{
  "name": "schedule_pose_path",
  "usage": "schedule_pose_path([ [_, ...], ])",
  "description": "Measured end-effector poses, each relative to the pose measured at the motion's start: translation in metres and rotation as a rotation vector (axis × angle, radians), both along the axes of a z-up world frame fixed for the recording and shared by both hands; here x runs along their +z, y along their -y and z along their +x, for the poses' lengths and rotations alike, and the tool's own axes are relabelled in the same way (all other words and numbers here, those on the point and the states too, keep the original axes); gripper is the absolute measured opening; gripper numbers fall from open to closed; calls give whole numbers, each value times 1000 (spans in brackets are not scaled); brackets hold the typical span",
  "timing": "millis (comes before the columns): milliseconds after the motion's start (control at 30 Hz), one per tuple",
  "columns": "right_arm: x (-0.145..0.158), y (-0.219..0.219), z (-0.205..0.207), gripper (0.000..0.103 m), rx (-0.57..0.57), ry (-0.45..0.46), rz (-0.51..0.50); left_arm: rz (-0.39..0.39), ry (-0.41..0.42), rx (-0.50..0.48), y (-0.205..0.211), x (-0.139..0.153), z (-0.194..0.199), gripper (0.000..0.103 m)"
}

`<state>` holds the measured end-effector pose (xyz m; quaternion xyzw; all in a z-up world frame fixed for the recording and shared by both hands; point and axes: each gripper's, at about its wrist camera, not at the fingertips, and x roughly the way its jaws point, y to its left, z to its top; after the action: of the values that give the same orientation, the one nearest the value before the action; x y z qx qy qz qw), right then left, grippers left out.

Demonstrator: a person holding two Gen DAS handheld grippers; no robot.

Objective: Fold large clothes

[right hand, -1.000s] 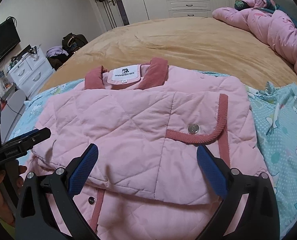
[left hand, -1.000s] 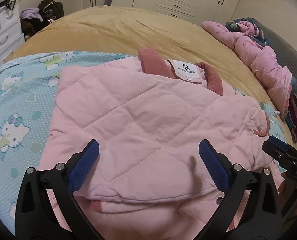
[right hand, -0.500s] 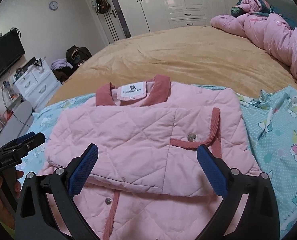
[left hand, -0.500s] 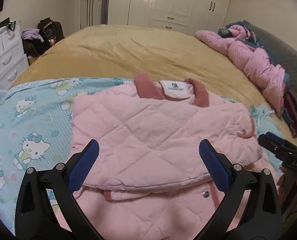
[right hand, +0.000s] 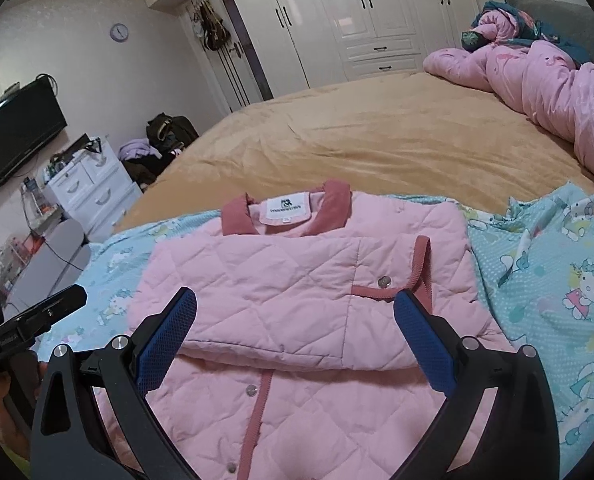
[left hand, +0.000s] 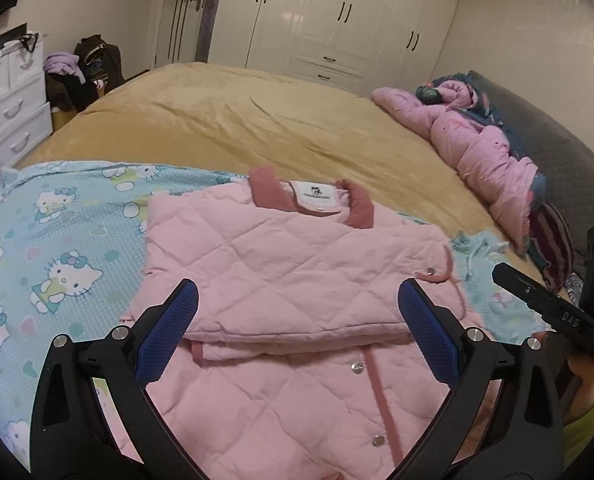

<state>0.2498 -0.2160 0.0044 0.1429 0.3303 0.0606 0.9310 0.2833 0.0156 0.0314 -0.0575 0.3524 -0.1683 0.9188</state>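
- Left wrist view, one wide bed with a mustard-yellow plush cover (left hand: 225, 120) fills most of the room; one white multi-door wardrobe (left hand: 337, 20) stands behind it.
- One light-blue cartoon-cat print sheet (left hand: 57, 240) lies spread over the near part of the bed.
- One crumpled pink padded quilt (left hand: 485, 152) lies along the far right edge of the bed, well apart from the garment.
- One pale pink quilted jacket with dusty-rose corduroy collar and trim (left hand: 297, 280) lies flat on the print sheet, a folded layer lying across its upper half; one white neck label faces up at the collar.
- Right wrist view shows the same jacket (right hand: 297, 300); four silver snap buttons are countable there, one on the folded layer and three along the front placket.
- One white chest of drawers (right hand: 93, 196) stands left of the bed, one black flat television (right hand: 17, 132) on the wall above it.
- Left gripper (left hand: 297, 324): two blue-padded fingers spread wide apart, holding nothing, above the jacket's fold edge.
- Right gripper (right hand: 295, 330): two blue-padded fingers likewise spread wide, holding nothing, above the same fold.
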Motion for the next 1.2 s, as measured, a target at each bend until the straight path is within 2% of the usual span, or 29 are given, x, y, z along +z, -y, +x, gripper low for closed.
schedule_pose_path([
  [567, 35, 4, -65, 99, 10, 71, -2, 28, 57, 35, -15, 26, -63, 94],
  [700, 39, 2, -78, 99, 18, 78, -8, 58, 81, 27, -14, 30, -82, 94],
  [1200, 45, -3, -127, 99, 34, 89, -28, 61, 66, 41, -36, 25, -129, 94],
])
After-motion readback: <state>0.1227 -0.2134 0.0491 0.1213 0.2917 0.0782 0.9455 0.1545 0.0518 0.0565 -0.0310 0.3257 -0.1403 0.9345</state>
